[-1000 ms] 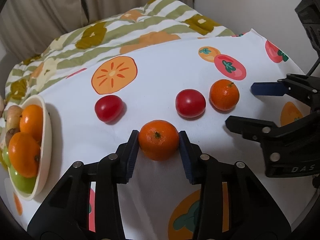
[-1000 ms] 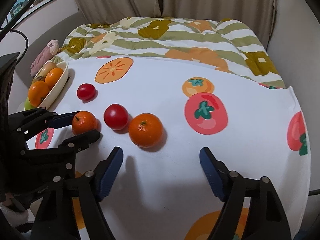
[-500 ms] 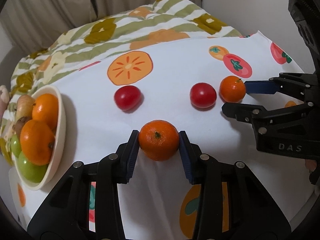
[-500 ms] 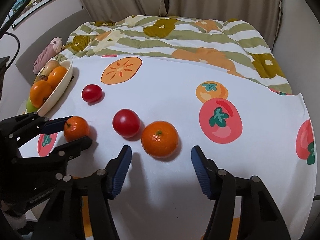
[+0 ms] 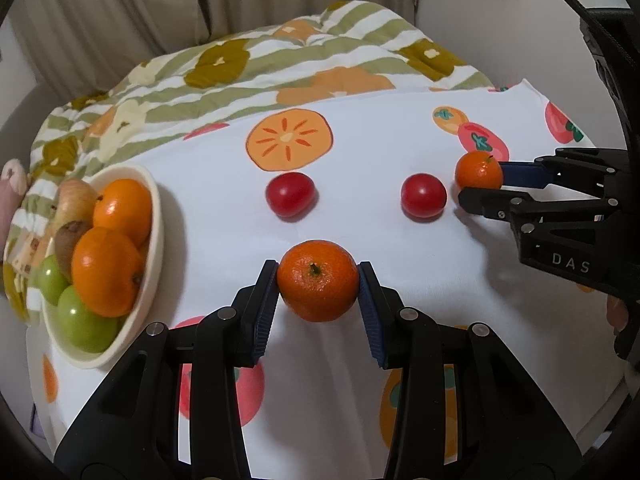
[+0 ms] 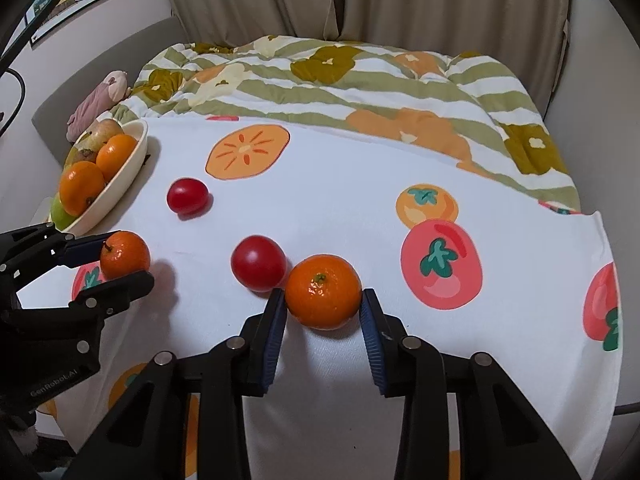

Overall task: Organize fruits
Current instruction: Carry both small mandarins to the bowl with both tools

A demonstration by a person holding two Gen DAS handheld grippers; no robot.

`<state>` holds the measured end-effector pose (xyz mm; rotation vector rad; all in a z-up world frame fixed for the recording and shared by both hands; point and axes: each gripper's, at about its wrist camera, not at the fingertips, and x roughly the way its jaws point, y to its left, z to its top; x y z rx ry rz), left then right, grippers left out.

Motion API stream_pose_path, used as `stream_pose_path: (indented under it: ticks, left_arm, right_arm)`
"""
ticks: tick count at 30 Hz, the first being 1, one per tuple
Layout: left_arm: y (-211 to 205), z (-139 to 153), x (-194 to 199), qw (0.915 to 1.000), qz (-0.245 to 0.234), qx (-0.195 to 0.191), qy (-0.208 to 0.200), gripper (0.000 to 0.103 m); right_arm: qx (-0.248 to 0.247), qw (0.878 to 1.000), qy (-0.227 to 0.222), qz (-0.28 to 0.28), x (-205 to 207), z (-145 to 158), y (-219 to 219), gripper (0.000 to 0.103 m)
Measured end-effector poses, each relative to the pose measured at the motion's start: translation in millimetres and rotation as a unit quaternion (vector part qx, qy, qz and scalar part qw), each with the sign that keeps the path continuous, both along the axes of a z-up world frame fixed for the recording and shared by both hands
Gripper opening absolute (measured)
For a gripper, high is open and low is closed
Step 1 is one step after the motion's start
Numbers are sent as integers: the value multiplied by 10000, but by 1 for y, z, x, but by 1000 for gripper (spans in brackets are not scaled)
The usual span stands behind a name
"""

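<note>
My left gripper is shut on a mandarin and holds it above the cloth; it also shows in the right wrist view. My right gripper is closed around a second mandarin, its pads at the fruit's sides; that mandarin shows in the left wrist view. Two red tomatoes lie on the cloth between them. A cream bowl at the left holds oranges, green apples, a kiwi and a pale apple.
The fruit-print white cloth covers the surface, with a striped green quilt behind it. A pink soft toy lies at the far left by the bowl. Curtains hang at the back.
My left gripper has lifted its mandarin and moved toward the bowl. My right gripper has moved forward and closed its fingers from wide open onto the second mandarin.
</note>
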<state>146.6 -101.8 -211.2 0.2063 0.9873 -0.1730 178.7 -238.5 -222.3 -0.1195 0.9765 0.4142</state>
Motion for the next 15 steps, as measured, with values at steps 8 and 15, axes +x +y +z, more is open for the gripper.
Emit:
stream_pose_path:
  ticks: [8,15]
  left_arm:
    - [23,26,-7,9998,86,-113,-149,43]
    - [59,53,-11,9992,191,-150,-321,43]
  right_arm:
    - [2,9998,-209,28,-8,31,14,34]
    - [146,9992,-344,169,-15,60,51,34]
